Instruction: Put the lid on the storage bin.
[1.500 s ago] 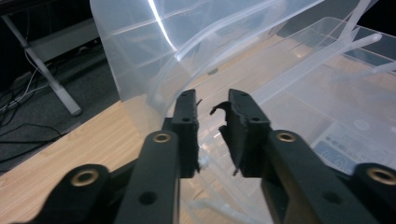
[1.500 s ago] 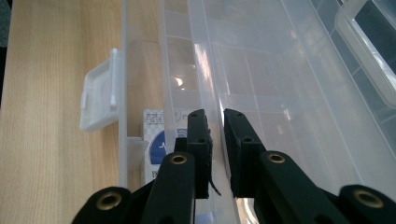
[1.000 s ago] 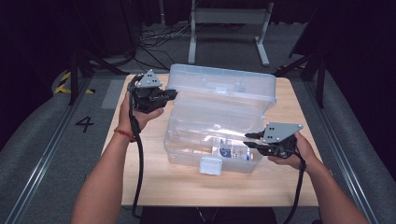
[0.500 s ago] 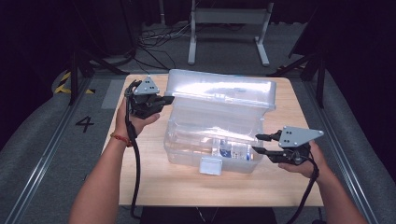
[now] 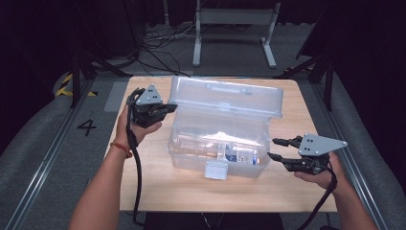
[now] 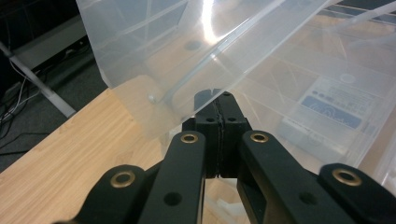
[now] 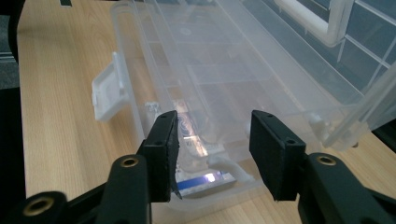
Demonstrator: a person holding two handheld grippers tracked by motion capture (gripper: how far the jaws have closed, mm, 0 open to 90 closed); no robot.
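Note:
A clear plastic box stands on the wooden table with its lid swung up and back. My left gripper is shut on the lid's left edge; the left gripper view has the closed tips pinching the lid's rim. My right gripper hovers just off the box's right end. Its jaws have just been opening and stand open, pressing on nothing, with the box's end wall beyond them. A blue-labelled item lies inside the box.
A white latch hangs at the box's front wall, also seen as the latch in the right gripper view. A white metal stand is on the floor behind the table. Bare wood lies in front of the box.
The lid has swung up further with my left gripper on its edge. My right gripper has drawn away to the right from the box and its jaws have spread.

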